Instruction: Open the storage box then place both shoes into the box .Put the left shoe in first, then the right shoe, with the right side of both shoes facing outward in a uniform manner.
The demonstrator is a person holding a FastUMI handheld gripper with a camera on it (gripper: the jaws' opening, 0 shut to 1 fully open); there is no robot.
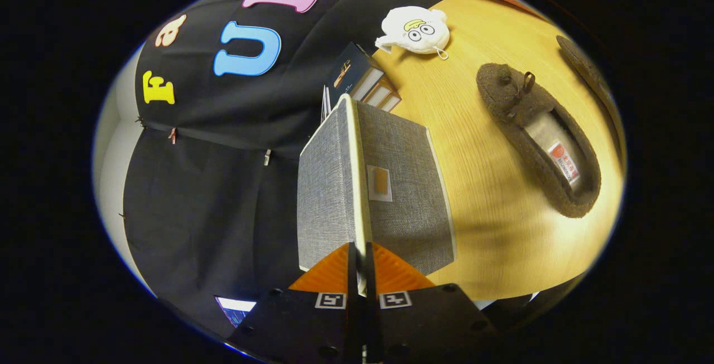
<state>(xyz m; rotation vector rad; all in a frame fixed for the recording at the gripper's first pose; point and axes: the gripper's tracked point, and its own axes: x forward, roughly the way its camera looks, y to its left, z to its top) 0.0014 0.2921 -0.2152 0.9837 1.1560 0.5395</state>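
Near the table's (502,224) back edge, against the booth wall, the grey fabric storage box (401,185) stands with its lid (326,185) swung up on edge. The gripper (361,266) is pinched closed on the lid's thin rim, both orange fingers (329,275) pressing it from either side. The opening step looks nearly done. Next, the lid likely needs folding fully back and releasing so it stays open. One brown shoe (538,138) lies beside the box toward the table's middle, a second (591,74) near the far edge; books (362,77) and a white plush toy (415,29) sit behind.
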